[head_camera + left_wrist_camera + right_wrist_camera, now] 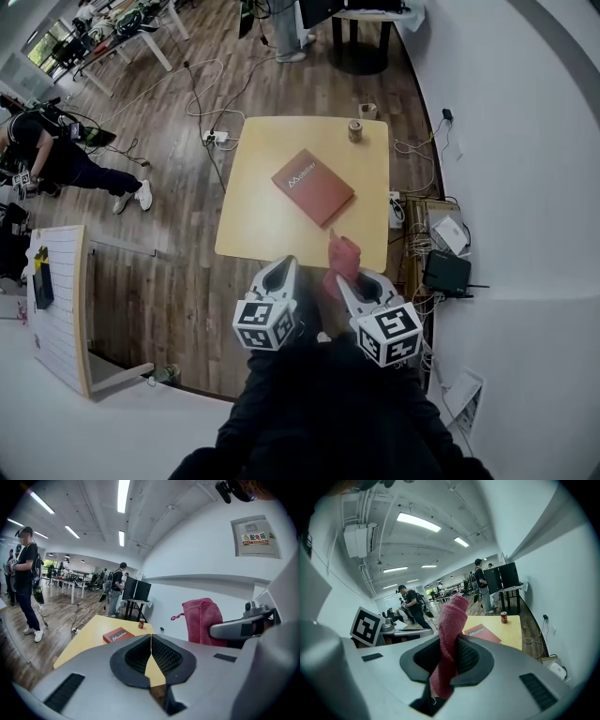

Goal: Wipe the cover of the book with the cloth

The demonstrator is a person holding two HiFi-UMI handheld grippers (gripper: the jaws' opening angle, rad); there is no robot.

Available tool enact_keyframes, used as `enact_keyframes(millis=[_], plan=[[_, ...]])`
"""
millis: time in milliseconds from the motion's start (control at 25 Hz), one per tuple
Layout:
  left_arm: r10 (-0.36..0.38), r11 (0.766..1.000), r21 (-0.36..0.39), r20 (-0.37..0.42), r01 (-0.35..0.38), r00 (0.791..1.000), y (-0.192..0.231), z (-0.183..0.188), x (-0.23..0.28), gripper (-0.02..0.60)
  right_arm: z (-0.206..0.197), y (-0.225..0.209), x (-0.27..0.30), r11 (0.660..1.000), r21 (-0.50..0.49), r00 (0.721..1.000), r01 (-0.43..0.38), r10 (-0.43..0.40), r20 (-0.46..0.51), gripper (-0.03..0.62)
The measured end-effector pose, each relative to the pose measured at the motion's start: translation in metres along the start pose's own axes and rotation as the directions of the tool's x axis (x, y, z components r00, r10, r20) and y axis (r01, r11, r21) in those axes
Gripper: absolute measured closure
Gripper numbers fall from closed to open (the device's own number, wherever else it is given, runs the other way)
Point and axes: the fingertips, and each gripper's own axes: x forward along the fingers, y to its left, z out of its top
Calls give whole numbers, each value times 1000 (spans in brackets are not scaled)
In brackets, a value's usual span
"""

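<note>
Pink cloth (449,634) — one; book (313,187) — one.

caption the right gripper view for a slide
Right gripper shut on the pink cloth, red book lying on the table beyond.

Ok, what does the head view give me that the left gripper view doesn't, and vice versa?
Head view only: the whole yellow wooden table from above, a white slatted board and a black router by the wall. Left gripper view only: the left gripper, jaws together with nothing between them, and a wall panel with a warning sign. Both: the red rectangular book, the small can, and the pink cloth held by the right gripper.
</note>
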Motion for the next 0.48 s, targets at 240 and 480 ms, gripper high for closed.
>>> enact_keyframes(millis=[240,480], plan=[[-21,1000,-13,-41,20,999,64,24,50,546,31,-15,79,1000,14,999,25,-24,-27,517],[-45,999,-31,-128,42,991,119,33,102,546,51,-35,149,996,61,995,64,-59,-78,517]])
